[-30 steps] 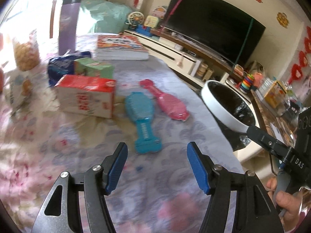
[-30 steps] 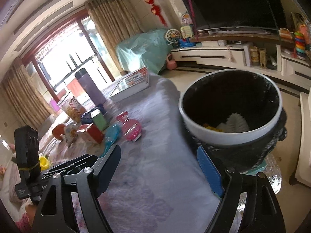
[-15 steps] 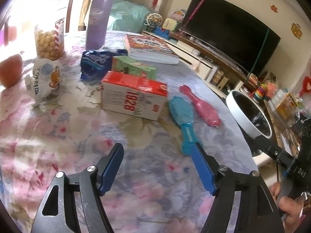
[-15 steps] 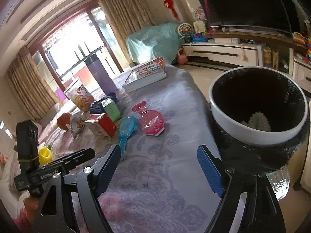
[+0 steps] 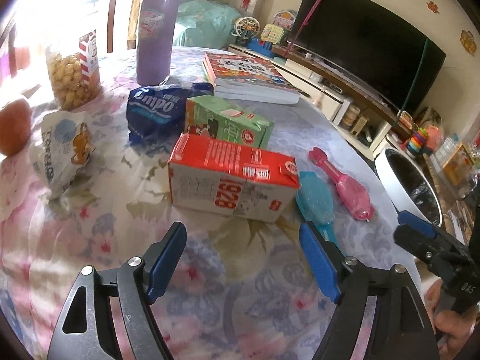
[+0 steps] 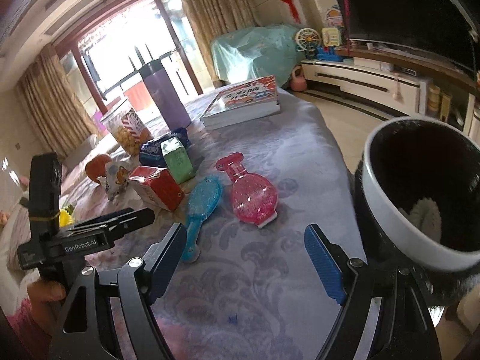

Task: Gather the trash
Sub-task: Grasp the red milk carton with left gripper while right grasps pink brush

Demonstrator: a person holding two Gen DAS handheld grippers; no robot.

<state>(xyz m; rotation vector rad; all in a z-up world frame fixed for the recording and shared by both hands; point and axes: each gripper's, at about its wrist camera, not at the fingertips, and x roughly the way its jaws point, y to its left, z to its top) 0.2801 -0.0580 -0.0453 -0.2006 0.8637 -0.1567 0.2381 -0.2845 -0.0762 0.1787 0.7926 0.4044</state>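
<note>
A red and white carton (image 5: 231, 180) lies on its side on the flowered tablecloth, just beyond my open, empty left gripper (image 5: 243, 261). Behind it lie a green carton (image 5: 225, 123), a blue wrapper (image 5: 153, 111) and a crumpled white wrapper (image 5: 63, 147). The white-rimmed trash bin (image 6: 420, 195) with a black liner stands off the table's right edge and holds white paper (image 6: 426, 216). My right gripper (image 6: 246, 261) is open and empty over the cloth beside the bin. The red carton (image 6: 159, 187) also shows in the right wrist view.
A blue hairbrush (image 5: 315, 204) and a pink hairbrush (image 5: 345, 183) lie right of the red carton. A purple tumbler (image 5: 156, 30), a popcorn jar (image 5: 73, 75), an orange fruit (image 5: 13, 126) and a stack of books (image 5: 249, 78) stand farther back. A TV unit lines the wall.
My left gripper has swung left and forward, bringing the red carton from far left to straight ahead and close. My right gripper has turned left, putting the bin at the right edge.
</note>
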